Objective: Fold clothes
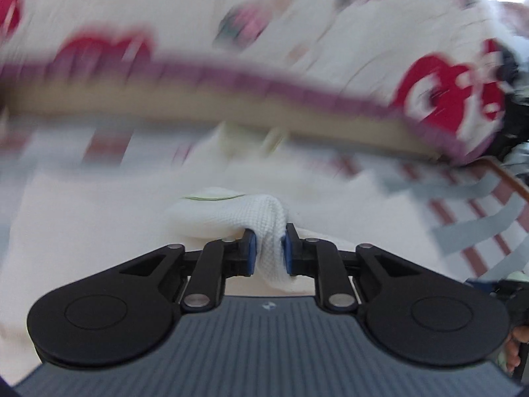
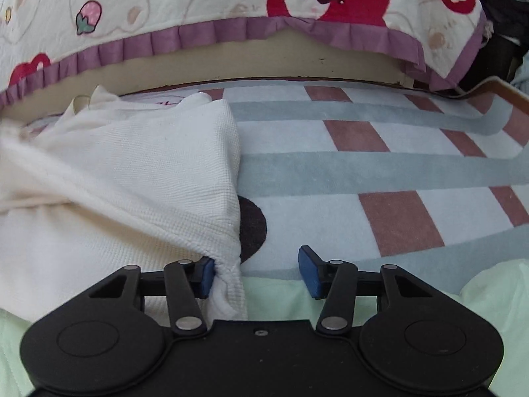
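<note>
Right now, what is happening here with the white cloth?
A person with a gripper in each hand is folding a white knit garment on a striped rug beside a bed. The left gripper is shut on a bunched fold of it. The right gripper is open, the hem lying against one pad.

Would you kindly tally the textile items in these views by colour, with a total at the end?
White knitted garment: 1, clamped in the left gripper, beside one pad of the open right gripper
Cream bear-print quilt with purple frill: 1
Blue, white and red checked rug: 1
Pale green cloth: 1
Total: 4
</note>
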`<act>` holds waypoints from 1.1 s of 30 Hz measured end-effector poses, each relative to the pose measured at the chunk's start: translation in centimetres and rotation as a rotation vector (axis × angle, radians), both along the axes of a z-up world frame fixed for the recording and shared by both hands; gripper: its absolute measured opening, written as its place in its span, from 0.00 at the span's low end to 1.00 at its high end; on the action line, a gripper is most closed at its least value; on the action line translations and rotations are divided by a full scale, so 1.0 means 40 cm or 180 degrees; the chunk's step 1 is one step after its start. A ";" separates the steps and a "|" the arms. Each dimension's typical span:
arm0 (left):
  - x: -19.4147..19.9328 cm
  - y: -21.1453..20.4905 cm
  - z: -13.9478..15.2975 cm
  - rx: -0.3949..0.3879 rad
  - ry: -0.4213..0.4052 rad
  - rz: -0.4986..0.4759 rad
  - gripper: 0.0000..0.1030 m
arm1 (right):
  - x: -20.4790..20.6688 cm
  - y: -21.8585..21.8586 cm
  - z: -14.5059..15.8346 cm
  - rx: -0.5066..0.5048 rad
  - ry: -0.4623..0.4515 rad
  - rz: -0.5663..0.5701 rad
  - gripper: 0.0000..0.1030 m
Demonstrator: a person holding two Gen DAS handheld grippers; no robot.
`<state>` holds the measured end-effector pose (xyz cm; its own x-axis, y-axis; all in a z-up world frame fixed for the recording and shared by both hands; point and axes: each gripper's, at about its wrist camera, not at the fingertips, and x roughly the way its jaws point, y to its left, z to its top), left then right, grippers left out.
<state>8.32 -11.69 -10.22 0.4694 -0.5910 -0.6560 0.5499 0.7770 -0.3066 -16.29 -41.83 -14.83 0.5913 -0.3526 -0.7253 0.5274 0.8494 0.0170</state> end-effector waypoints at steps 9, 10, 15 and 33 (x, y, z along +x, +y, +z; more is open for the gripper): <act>0.077 0.117 -0.006 -0.0134 0.0491 0.0443 0.28 | 0.008 0.032 0.011 -0.0326 0.0179 0.0089 0.49; 0.081 0.121 -0.008 -0.0118 0.0490 0.0478 0.31 | 0.009 0.034 0.011 -0.0342 0.0184 0.0096 0.49; 0.099 0.129 -0.046 -0.0702 0.0604 0.0327 0.46 | 0.008 0.032 0.017 -0.0269 0.0163 0.0048 0.47; 0.121 0.282 -0.040 0.0074 0.0589 0.1305 0.14 | -0.013 0.050 0.025 -0.0188 0.0149 -0.0241 0.42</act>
<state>13.17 -0.42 -11.83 0.5351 -0.3649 -0.7619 0.1327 0.9270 -0.3508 -16.82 -39.83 -13.83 0.5272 -0.4380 -0.7282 0.5892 0.8059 -0.0582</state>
